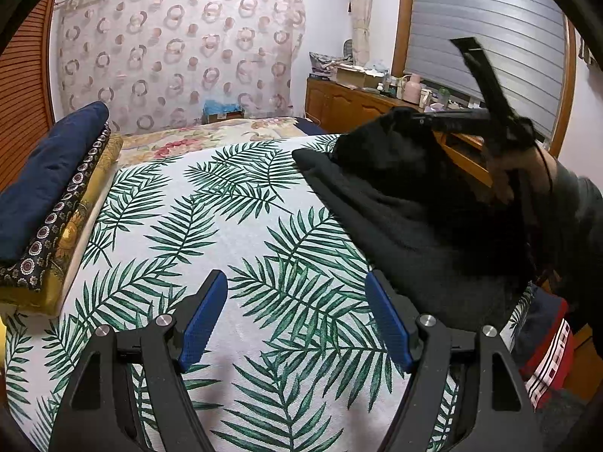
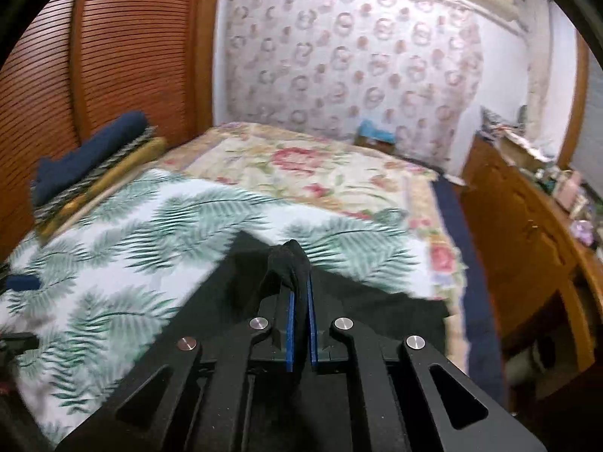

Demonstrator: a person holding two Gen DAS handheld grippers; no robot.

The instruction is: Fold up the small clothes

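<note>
Open leaf-print cloth (image 1: 233, 226) lies clear ahead of the left gripper (image 1: 296, 316); folded stack (image 1: 49, 203) bounds the left edge; black garment (image 1: 407, 218) blocks the right; cabinet (image 2: 527, 233) flanks the bed.

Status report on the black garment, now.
Right tongs shut on black garment, edge pinched up off leaf-print sheet. Left tongs open, empty, over sheet. Nothing in the way.

The right tool (image 2: 299, 301) hides how much black cloth (image 2: 290, 260) its pads pinch. Seen from the left wrist, that tool and the hand (image 1: 524, 173) on it smear with motion. A red striped garment (image 1: 546, 361) runs off the lower right edge. Things on the dresser (image 1: 350, 103) are too small to name.
</note>
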